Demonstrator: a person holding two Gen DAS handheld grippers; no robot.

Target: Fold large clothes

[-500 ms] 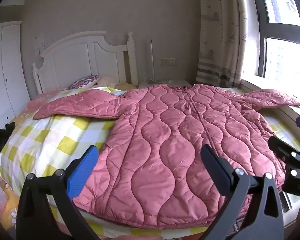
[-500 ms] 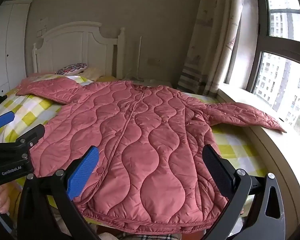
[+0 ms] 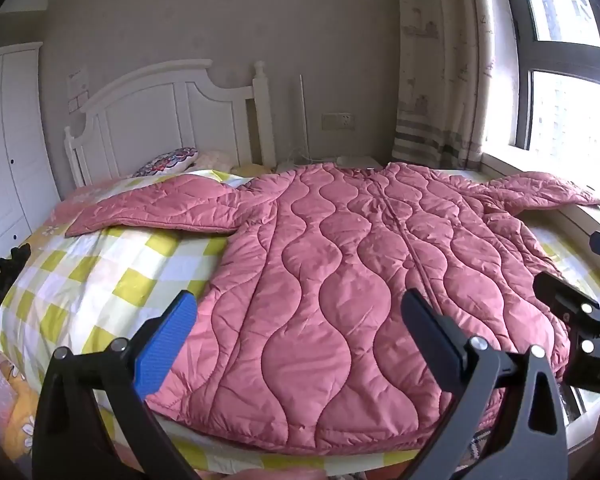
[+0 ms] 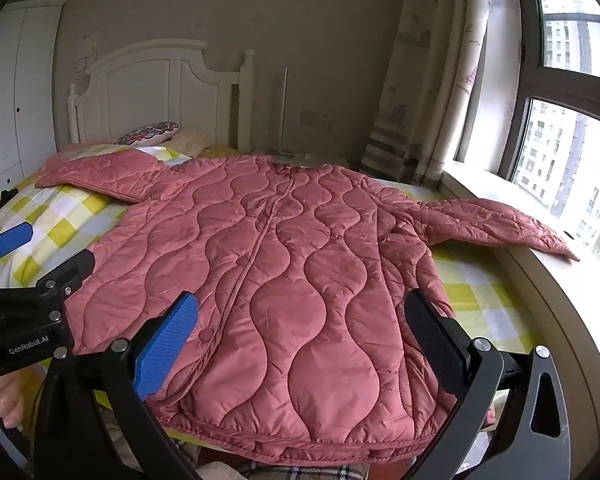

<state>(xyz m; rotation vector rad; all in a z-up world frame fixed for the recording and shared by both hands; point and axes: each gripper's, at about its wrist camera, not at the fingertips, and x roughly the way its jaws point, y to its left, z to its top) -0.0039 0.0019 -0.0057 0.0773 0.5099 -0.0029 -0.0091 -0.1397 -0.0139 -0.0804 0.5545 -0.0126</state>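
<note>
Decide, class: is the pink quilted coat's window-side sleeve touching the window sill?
Touching. In the right wrist view, the sleeve of the pink quilted coat lies flat across the window sill, its cuff resting on the ledge.

Bed [image 3: 100, 276] mostly covered by jacket [image 3: 340, 280], wardrobe [image 3: 4, 152] cut off — wall sticker [image 4: 86, 50] illegible

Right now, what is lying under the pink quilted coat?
The pink quilted coat lies on a yellow checked bed cover; its one sleeve tip rests on the window sill. Anything beneath its body is hidden.
</note>
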